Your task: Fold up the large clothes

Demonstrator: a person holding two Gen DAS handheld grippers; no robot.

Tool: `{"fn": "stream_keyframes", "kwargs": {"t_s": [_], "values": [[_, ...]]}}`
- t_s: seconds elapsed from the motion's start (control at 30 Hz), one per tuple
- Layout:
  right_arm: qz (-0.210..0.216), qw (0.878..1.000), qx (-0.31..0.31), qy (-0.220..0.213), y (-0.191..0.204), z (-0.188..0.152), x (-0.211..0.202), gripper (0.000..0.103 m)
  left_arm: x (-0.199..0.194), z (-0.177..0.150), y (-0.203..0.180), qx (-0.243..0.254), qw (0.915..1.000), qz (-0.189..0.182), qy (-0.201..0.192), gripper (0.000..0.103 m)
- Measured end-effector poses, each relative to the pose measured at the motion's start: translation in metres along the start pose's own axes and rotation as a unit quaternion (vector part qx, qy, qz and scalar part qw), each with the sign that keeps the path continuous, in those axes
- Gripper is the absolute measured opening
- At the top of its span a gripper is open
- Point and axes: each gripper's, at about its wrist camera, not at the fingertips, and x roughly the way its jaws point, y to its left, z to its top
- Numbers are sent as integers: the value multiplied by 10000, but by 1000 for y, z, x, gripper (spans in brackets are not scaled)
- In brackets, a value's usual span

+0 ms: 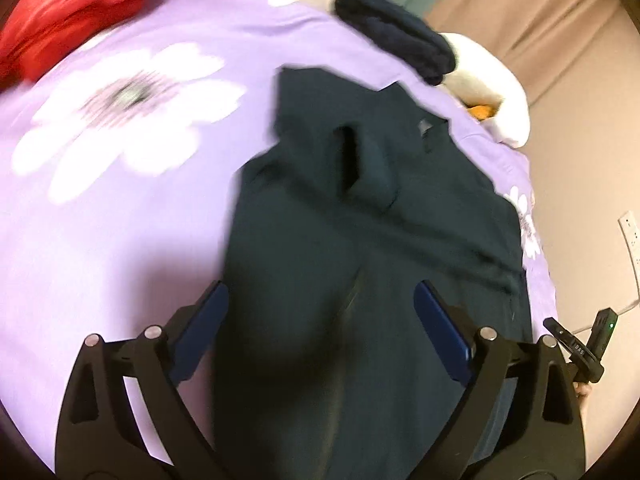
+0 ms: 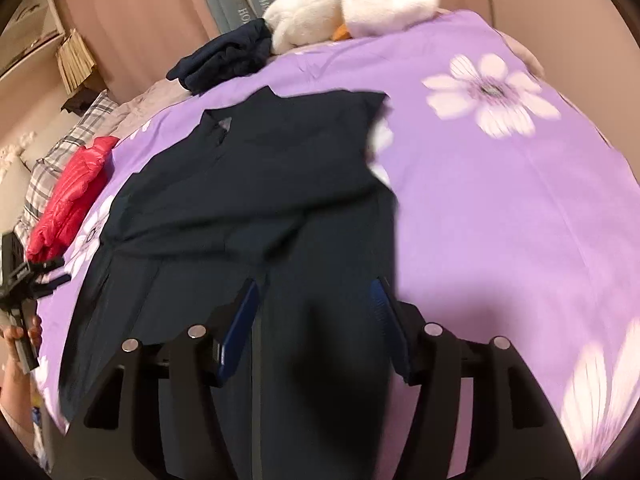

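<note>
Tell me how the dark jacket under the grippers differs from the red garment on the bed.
The dark jacket is spread mostly flat, sleeves laid across its body; the red garment sits bunched in a puffy, shiny heap. The dark jacket lies mid-bed under the grippers, the red garment off at the edge near a plaid pillow. Both rest on the purple floral bedspread.

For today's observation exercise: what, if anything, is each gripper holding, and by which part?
Nothing. Both the left gripper and right gripper are open above the dark garment, gripping no part.
</note>
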Motion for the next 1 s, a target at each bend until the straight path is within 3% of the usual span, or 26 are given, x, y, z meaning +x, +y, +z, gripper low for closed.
{"fn": "stream_keyframes", "kwargs": {"t_s": [0.13, 0.33, 0.4, 0.57, 0.73, 1.0], "values": [[101, 9986, 486, 192, -19, -41, -27, 62, -25, -50, 33, -418, 9986, -180, 273, 95], [627, 9910, 1103, 428, -28, -84, -45, 63, -45, -117, 57, -1032, 9860, -1176, 577, 95], [829, 9873, 1244, 544, -29, -96, -47, 63, -47, -126, 58, -1099, 9833, -1316, 616, 95], [1107, 9802, 1384, 884, -26, -115, -46, 63, -54, -141, 58, -1210, 9742, -1734, 792, 95], [1498, 9745, 1237, 1122, -14, -128, -47, 67, -47, -146, 51, -1170, 9703, -1916, 900, 98], [1742, 9702, 1204, 1180, 2, -102, -17, 69, -7, -113, 22, -1084, 9605, -2299, 1131, 98]]}}
